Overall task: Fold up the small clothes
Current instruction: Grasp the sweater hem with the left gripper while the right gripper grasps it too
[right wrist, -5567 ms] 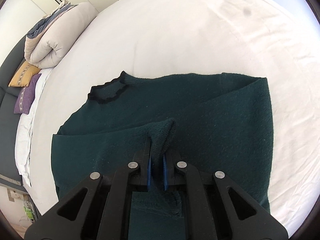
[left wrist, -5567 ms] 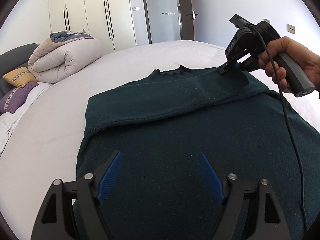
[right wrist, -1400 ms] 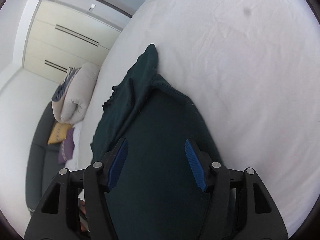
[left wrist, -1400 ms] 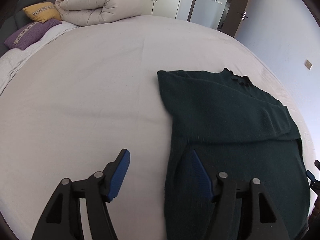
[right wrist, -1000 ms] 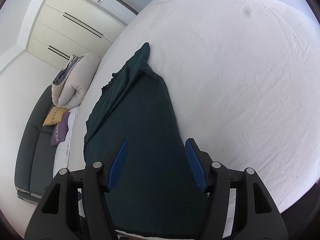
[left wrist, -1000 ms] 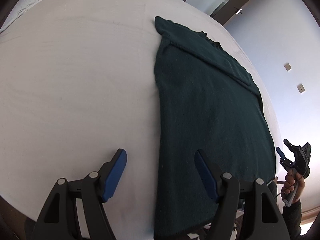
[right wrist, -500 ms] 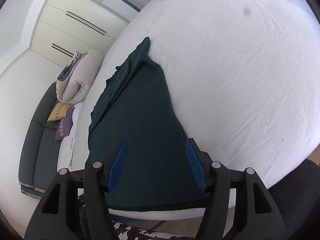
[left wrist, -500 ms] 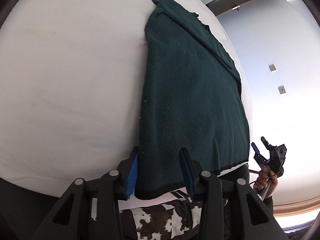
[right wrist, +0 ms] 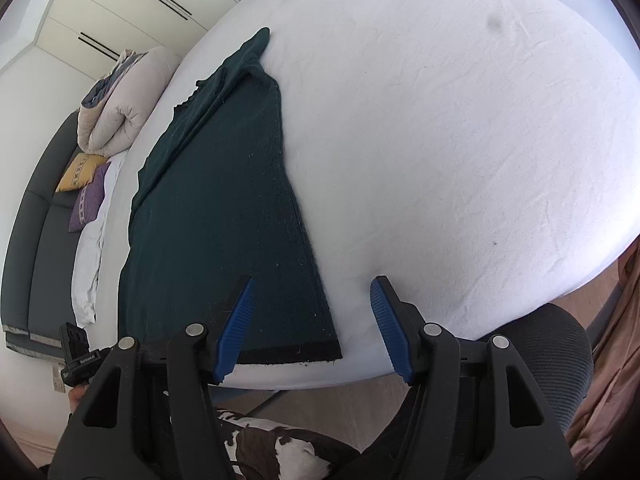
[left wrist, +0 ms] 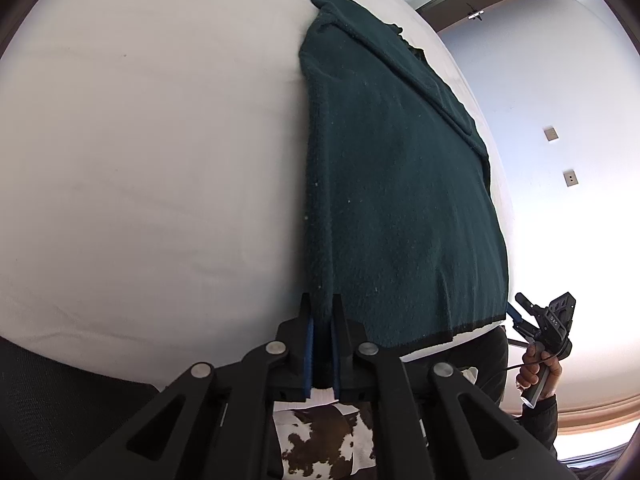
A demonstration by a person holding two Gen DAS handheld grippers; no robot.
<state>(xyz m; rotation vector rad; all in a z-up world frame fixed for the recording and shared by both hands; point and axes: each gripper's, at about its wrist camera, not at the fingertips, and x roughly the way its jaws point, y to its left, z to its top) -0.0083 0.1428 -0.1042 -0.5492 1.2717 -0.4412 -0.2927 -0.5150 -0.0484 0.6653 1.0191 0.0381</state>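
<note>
A dark green sweater (left wrist: pixel 400 200) lies flat on the white bed (left wrist: pixel 140 160), sleeves folded across it, its black hem at the near edge. My left gripper (left wrist: pixel 320 312) is shut on the hem's left corner, with cloth pinched between the blue pads. In the right wrist view the sweater (right wrist: pixel 224 220) runs away from me up the bed (right wrist: pixel 440 140). My right gripper (right wrist: pixel 313 280) is open, and the hem's right corner lies between its blue fingers (right wrist: pixel 240 312) without touching them. A hand holds that right gripper (left wrist: pixel 532 316) at the far right of the left view.
A rolled duvet (right wrist: pixel 120 100) and yellow (right wrist: pixel 78 168) and purple (right wrist: pixel 90 200) cushions sit at the bed's far end by a dark headboard (right wrist: pixel 32 240). A black mesh chair (right wrist: pixel 560 360) stands at the near bed edge. Cow-patterned cloth (left wrist: pixel 320 440) lies below the grippers.
My left gripper's jaws have closed onto the sweater's left hem corner. My right gripper has slid sideways along the hem, so the right corner now sits between its fingers.
</note>
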